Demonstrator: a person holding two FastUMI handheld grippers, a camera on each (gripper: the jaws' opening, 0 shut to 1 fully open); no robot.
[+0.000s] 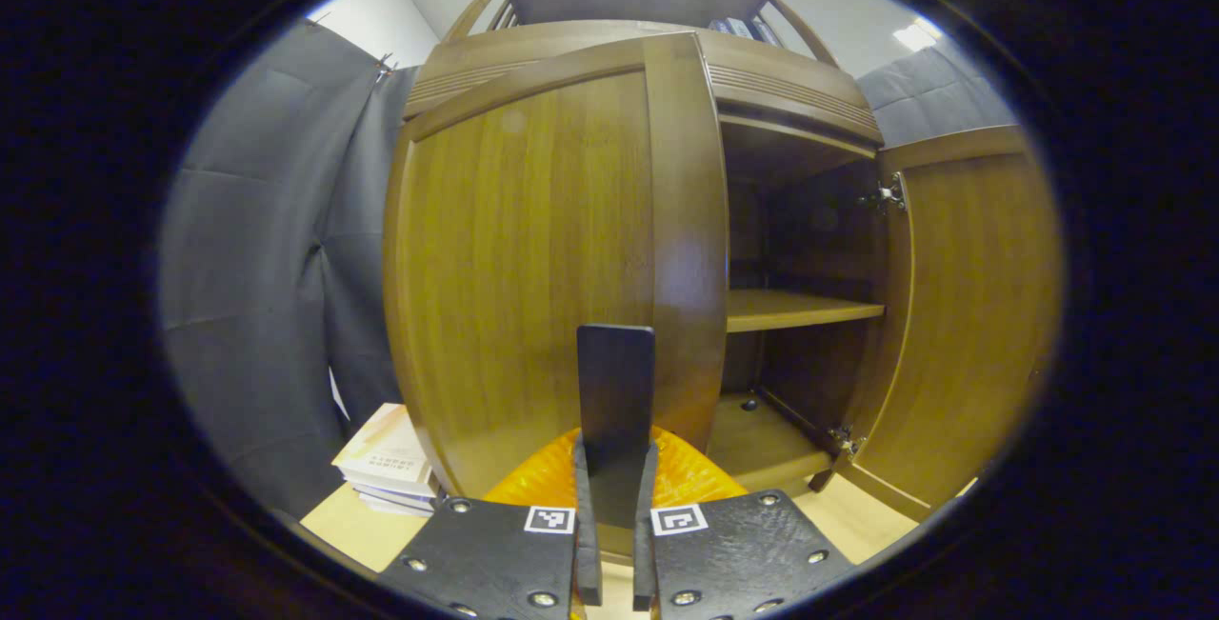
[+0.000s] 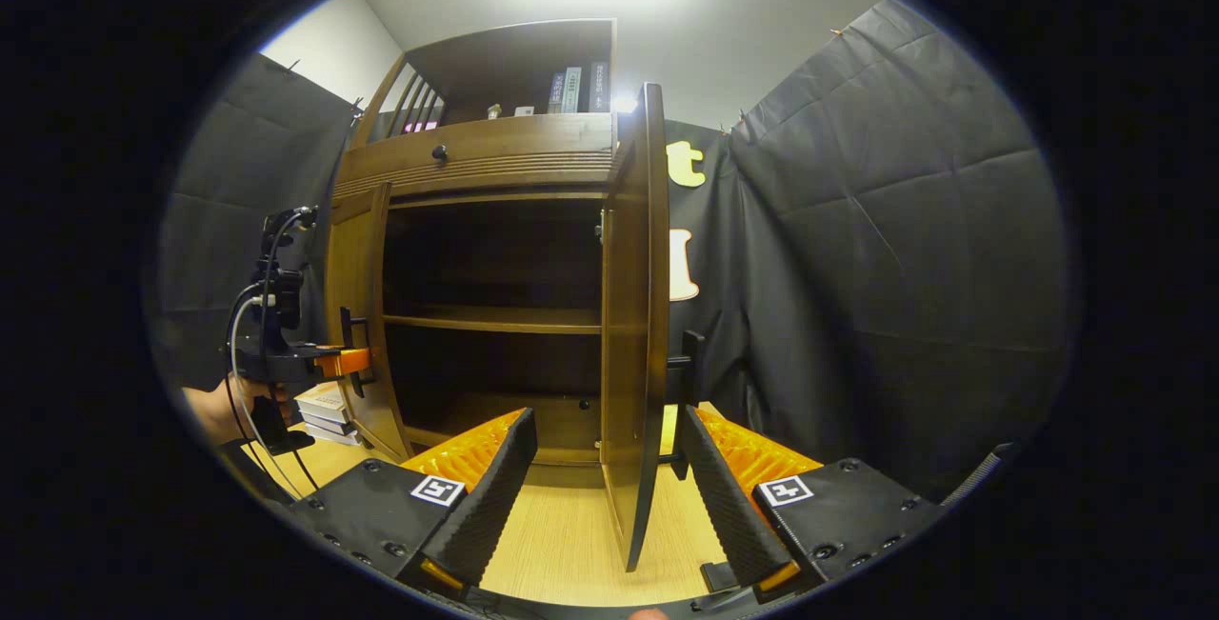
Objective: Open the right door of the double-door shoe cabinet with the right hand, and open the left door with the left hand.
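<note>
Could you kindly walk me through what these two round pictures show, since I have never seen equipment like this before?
A person holds a two-finger gripper in each hand, and a fisheye camera rides on each, looking forward along its fingers.

In the left gripper view, the left gripper is closed on the dark handle of the shoe cabinet's left door, which stands slightly ajar. Beyond it, the right door is swung open, showing a shelf. A stack of books lies on the wooden surface beside the cabinet.

In the right gripper view, the right gripper is open, with the right door's edge between its fingers but not gripped. Farther off, you see the left gripper and the hand holding it.
</note>
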